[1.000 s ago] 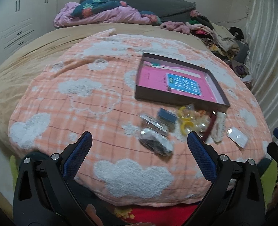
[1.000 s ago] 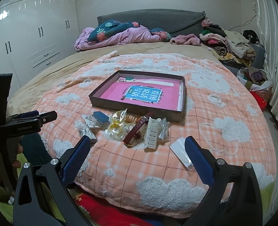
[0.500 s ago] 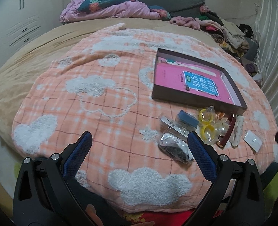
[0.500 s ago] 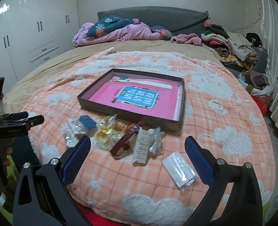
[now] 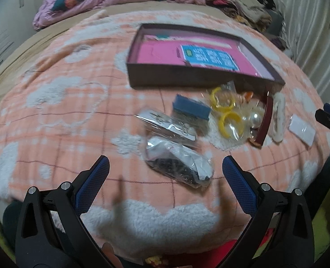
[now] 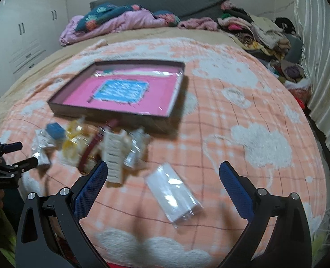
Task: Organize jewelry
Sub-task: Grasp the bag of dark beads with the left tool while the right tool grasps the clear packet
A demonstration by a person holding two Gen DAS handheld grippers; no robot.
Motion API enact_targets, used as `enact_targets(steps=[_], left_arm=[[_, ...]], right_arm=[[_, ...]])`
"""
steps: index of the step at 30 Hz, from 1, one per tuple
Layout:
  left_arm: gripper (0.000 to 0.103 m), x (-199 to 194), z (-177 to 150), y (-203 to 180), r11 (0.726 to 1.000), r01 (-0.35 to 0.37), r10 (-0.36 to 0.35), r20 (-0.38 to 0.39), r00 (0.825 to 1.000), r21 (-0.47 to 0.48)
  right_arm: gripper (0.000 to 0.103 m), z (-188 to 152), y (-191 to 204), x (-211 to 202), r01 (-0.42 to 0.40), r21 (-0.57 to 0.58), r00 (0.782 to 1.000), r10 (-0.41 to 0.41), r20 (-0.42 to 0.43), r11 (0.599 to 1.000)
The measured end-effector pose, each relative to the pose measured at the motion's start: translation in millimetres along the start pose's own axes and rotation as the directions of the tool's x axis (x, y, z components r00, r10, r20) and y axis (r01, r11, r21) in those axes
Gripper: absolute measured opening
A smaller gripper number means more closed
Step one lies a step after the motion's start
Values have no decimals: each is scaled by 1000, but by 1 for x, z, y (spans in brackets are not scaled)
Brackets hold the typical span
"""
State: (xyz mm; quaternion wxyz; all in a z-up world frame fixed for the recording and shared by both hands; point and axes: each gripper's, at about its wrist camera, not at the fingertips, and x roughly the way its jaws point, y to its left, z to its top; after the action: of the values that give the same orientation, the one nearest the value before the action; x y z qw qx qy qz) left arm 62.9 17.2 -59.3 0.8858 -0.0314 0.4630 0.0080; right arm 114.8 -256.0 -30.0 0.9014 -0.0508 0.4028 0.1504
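Between the spread fingers of the left gripper [image 5: 165,174] a bag of dark beads [image 5: 178,167] is seen; the right gripper [image 6: 163,176], equally spread, frames a white packet [image 6: 174,194].

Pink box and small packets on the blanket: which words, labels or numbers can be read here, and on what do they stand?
No text can be read.
Blue label in the pink box: rows of white characters, too blurred.
Clear packet with a white card: dark print, too blurred.
White packet: no print visible.
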Motion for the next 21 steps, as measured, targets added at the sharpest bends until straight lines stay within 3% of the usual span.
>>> enact_targets(steps=[6, 10, 15, 19, 21], left_arm=[[95, 25, -5, -2, 1000, 8, -7, -57, 998, 19], [94, 30, -5, -4, 999, 3, -2, -51, 999, 35], [69, 31, -1, -6, 998, 27, -25, -32, 999, 57], [65, 28, -2, -7, 997, 28, -27, -19, 999, 74], [64, 26, -2, -6, 997, 34, -33, -17, 999, 72]], right_arm=[[99, -11, -14, 21, 26, 3, 997, -26, -66, 1000], [99, -15, -17, 33, 36, -19, 995, -37, -90, 999], [99, -21, -15, 46, 31, -54, 992, -37, -118, 998], [98, -25, -9, 53, 42, -106, 991, -55, -125, 993], [89, -27, -6, 57, 45, -134, 990, -62, -127, 990]])
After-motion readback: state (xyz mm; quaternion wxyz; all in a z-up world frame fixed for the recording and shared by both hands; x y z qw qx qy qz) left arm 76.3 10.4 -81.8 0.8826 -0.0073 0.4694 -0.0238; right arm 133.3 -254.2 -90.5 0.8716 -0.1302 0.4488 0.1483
